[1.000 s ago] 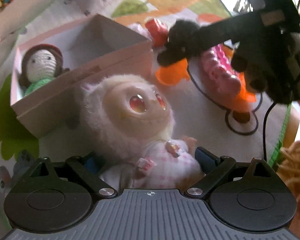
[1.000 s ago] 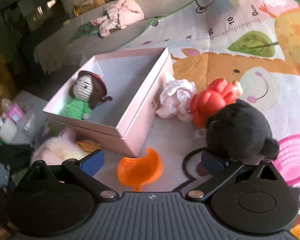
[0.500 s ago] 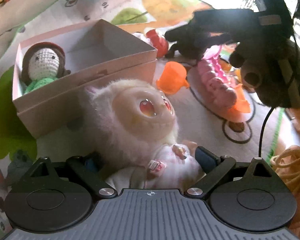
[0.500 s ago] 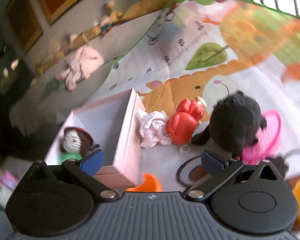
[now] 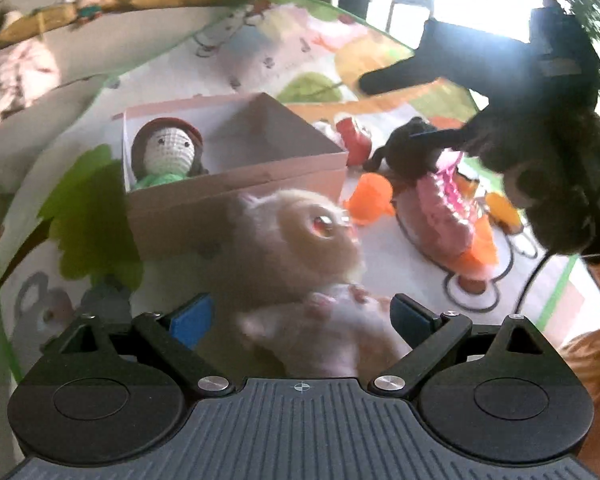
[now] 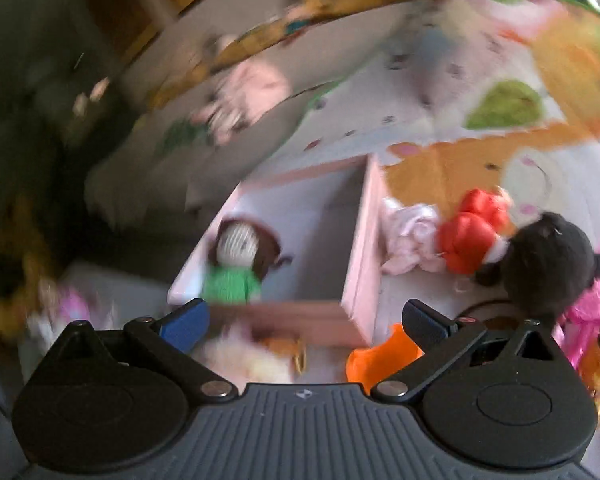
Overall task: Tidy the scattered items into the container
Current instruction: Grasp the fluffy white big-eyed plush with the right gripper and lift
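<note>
Blurring: the right wrist view is smeared, so the room beyond the play mat (image 6: 452,128) is hard to make out.
Hidden: the fluffy doll (image 5: 300,240) is cut off below by the left claw's body; in the right view only a pale blur of it shows at the box's near wall.
Fluffy doll: cream fur, big red eye, pink checked dress, just in front of the pink box (image 5: 236,196), outside it.
Pink box: open, on the mat, a crocheted doll (image 5: 166,156) in green lying inside.
Left claw (image 5: 300,316): fingers either side of the fluffy doll's body; contact cannot be told.
Right claw (image 6: 304,322): spread, empty, tilted down over the box's near corner.
Scattered: black plush (image 6: 548,256), red toy (image 6: 472,232), orange cup (image 5: 370,198), all outside the box.
</note>
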Demonstrator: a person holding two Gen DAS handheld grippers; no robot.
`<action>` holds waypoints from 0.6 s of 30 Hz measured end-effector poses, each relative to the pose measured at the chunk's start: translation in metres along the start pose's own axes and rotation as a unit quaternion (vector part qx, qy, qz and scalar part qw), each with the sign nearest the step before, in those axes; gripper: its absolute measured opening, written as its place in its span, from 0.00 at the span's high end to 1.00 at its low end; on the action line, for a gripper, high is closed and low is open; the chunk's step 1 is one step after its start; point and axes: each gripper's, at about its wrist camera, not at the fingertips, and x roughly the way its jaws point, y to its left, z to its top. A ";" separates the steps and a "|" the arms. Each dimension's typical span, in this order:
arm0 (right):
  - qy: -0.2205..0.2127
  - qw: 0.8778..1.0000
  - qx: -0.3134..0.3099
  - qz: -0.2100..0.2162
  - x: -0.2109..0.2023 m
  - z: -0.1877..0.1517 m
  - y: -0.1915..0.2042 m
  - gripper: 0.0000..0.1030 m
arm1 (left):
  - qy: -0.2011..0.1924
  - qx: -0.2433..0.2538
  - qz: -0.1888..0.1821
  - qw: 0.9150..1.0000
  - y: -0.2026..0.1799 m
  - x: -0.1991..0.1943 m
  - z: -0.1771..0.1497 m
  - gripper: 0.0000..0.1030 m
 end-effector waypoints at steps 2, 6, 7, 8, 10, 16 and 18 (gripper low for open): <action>0.037 0.999 -0.014 0.034 0.010 -0.009 0.009 0.00 | 0.007 0.007 0.026 1.000 -0.012 0.002 -0.002 0.05; 0.084 0.993 -0.034 0.071 0.041 -0.027 0.022 0.00 | 0.012 0.028 0.057 0.998 -0.025 0.012 -0.005 0.05; 0.092 0.993 -0.031 0.072 0.050 -0.030 0.023 0.00 | 0.012 0.033 0.057 0.998 -0.028 0.013 -0.005 0.05; 0.101 0.992 -0.020 0.075 0.060 -0.032 0.020 0.02 | 0.011 0.037 0.057 0.998 -0.029 0.013 -0.006 0.05; 0.117 0.989 0.013 0.092 0.071 -0.033 0.012 0.16 | 0.014 0.040 0.055 0.998 -0.031 0.011 -0.007 0.05; 0.117 0.991 0.026 0.052 0.046 -0.041 0.017 0.25 | 0.025 0.035 0.054 0.998 -0.032 0.009 -0.015 0.08; 0.120 0.992 0.032 0.037 0.036 -0.048 0.016 0.25 | 0.034 0.041 0.018 0.998 -0.037 0.008 -0.019 0.24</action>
